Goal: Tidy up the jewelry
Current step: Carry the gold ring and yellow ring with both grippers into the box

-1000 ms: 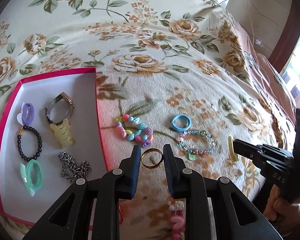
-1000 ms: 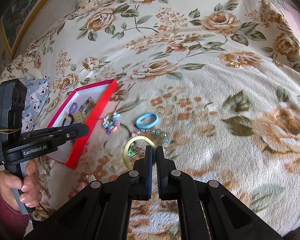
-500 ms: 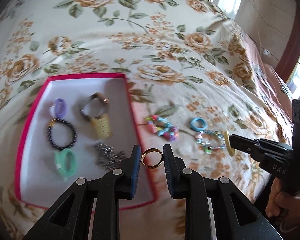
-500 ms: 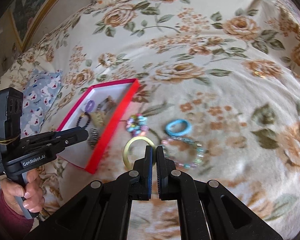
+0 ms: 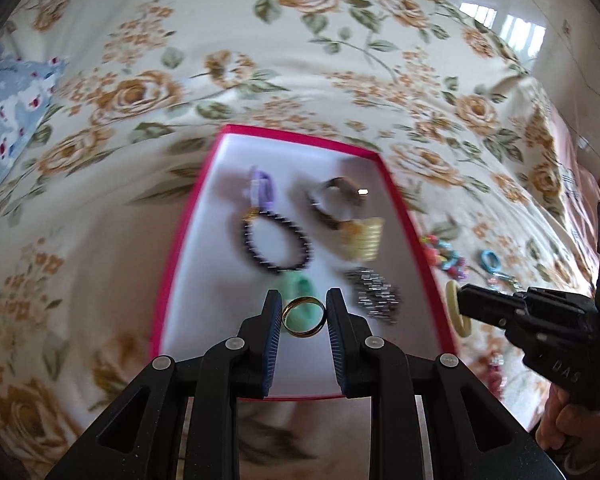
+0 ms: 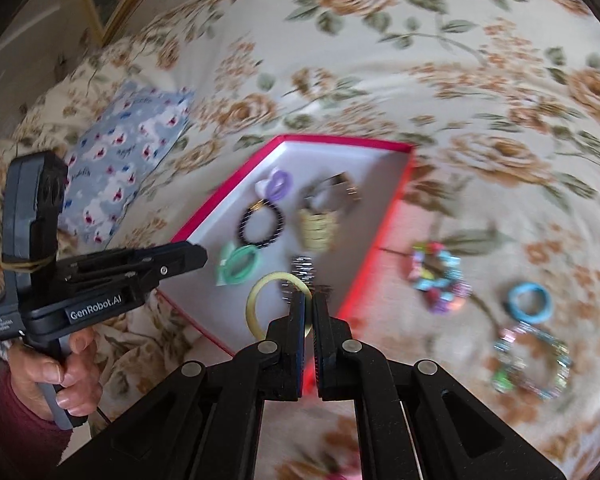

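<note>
A gold ring (image 5: 303,316) is clamped across its width between the pads of the left gripper (image 5: 302,312), so that it is carried edge-on and cannot slip while it is held above the near part of the pink-rimmed box (image 5: 396,196). A pale yellow bangle (image 6: 275,303) is pinched at its rim by the fully closed right gripper (image 6: 308,304), the hoop hanging free to the left of the jaws, over the box's near right edge. Both pieces appear to be brought there for release onto the bare white floor, since 6 items are already laid in the box: a purple hair tie (image 5: 262,192), a black bead bracelet (image 5: 278,240), a green piece (image 6: 238,263), a watch (image 5: 336,204), a yellow claw clip (image 5: 362,238) and a chain (image 5: 374,292). 3 pieces are left on the floral bedspread (image 5: 140,92) to the right, well apart from the box: a multicoloured bead bracelet (image 6: 438,278), a blue ring (image 6: 529,302) and a pastel bead bracelet (image 6: 532,360).
</note>
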The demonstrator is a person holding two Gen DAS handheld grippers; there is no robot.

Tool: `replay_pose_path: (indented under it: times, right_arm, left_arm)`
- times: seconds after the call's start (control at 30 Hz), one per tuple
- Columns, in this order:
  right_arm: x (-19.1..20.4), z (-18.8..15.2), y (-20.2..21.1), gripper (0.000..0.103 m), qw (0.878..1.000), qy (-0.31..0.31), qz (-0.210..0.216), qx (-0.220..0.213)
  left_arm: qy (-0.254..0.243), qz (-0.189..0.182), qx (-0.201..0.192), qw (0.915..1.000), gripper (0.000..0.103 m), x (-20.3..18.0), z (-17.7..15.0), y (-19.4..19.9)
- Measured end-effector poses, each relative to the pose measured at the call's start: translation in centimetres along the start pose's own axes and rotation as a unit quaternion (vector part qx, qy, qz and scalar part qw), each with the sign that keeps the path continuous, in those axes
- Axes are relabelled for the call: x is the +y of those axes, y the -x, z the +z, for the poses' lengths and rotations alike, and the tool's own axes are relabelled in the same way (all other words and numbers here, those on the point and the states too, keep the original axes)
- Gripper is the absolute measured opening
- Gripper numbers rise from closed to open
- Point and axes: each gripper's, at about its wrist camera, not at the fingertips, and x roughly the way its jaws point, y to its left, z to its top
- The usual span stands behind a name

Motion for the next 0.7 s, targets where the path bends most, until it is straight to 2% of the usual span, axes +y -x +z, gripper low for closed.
replay_pose_path:
  times: [0.37,0.7]
  right_arm:
    - [1.4,0.0,-5.2,0.003,0.997,0.039,-0.026,0.065]
    - [1.8,0.0,-5.6,0.008,0.995,0.056,-0.034,0.070]
  left_arm:
    - [0.024,0.028,0.038,0.9986,0.022,2.6,0.2,-3.8]
    - [0.003,0.044,0.036,0.9984,0.023,2.2,0.0,-4.7]
